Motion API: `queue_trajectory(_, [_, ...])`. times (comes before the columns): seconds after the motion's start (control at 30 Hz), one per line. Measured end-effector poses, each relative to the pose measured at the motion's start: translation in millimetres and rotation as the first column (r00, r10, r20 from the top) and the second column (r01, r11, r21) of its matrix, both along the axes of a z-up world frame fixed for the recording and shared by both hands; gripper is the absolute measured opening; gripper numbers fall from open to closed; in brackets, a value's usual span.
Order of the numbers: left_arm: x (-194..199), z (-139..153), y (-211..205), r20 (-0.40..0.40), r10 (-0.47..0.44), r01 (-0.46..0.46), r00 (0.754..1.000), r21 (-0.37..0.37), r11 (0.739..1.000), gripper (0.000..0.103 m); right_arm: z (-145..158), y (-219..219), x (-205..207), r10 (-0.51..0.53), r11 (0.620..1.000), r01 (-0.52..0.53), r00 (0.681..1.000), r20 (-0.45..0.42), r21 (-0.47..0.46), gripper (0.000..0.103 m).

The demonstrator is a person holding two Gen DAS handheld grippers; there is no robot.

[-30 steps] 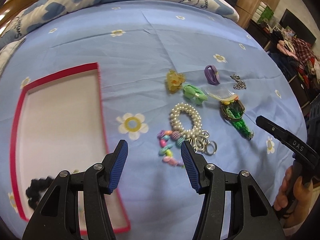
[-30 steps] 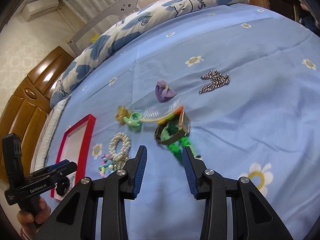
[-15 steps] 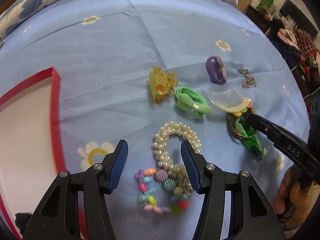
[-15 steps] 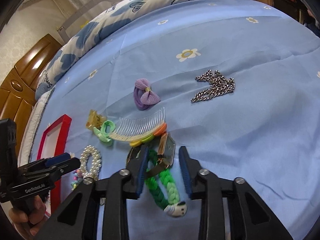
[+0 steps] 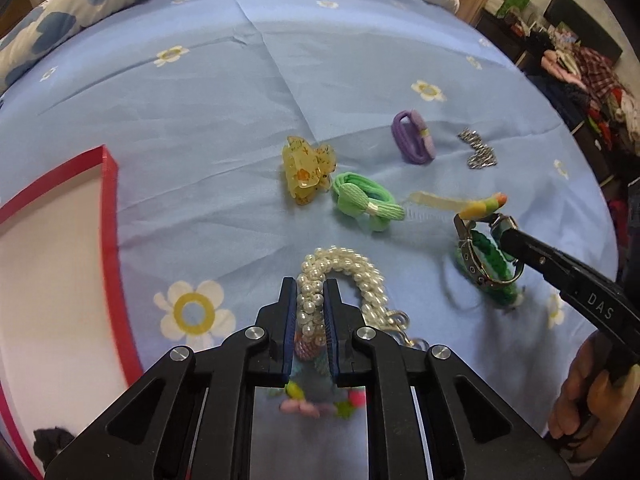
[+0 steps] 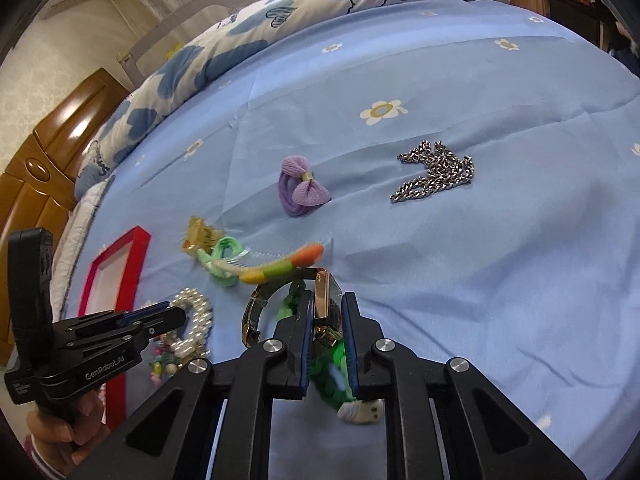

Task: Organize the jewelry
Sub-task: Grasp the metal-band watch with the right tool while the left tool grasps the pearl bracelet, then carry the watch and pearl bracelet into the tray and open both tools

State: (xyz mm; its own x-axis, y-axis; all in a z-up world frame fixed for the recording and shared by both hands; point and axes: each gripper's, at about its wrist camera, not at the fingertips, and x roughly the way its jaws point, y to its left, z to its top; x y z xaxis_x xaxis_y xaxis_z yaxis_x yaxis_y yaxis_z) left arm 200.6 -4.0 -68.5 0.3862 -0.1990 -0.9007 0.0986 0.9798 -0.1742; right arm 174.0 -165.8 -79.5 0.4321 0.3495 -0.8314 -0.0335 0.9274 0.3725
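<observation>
My left gripper (image 5: pixel 311 286) is shut on a white pearl bracelet (image 5: pixel 352 272) lying on the blue bedsheet; it also shows in the right wrist view (image 6: pixel 192 316). Coloured beads (image 5: pixel 304 400) lie under my fingers. My right gripper (image 6: pixel 326 300) is shut on a gold square watch (image 6: pixel 326 300) with a green braided band (image 6: pixel 332 368); the watch also shows in the left wrist view (image 5: pixel 480 256). A red-rimmed tray (image 5: pixel 108 184) lies at the left, with a dark item (image 5: pixel 52 440) in its near corner.
On the sheet lie a yellow claw clip (image 5: pixel 306 168), a green bow hair tie (image 5: pixel 364 202), a clear comb with coloured end (image 6: pixel 276 266), a purple bow hair tie (image 6: pixel 300 188) and a silver chain (image 6: pixel 436 174). A quilt (image 6: pixel 240 28) lies behind.
Both grippers have moved forward and closed: the left one onto the pearl bracelet, the right one onto the watch. They were open a second ago.
</observation>
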Motion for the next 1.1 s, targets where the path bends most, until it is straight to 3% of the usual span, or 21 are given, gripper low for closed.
queue_trajectory(0.57, [-69, 76, 48, 0.143, 0.095, -0.078, 0.985, -0.117, 0.99, 0.01, 51, 33, -37, 0.057, 0.994, -0.065, 0.994, 0.096, 0.086, 0.013])
queue_trajectory(0.77, [-81, 82, 74, 0.136, 0.144, -0.118, 0.98, -0.18, 0.977, 0.01, 51, 61, -43, 0.104, 0.988, -0.114, 0.99, 0.095, 0.109, 0.013])
queue_trajectory(1.1, [-105, 85, 125, 0.141, 0.248, -0.218, 0.958, -0.202, 0.955, 0.01, 57, 110, -47, 0.195, 0.971, -0.207, 0.975, 0.105, 0.12, 0.013])
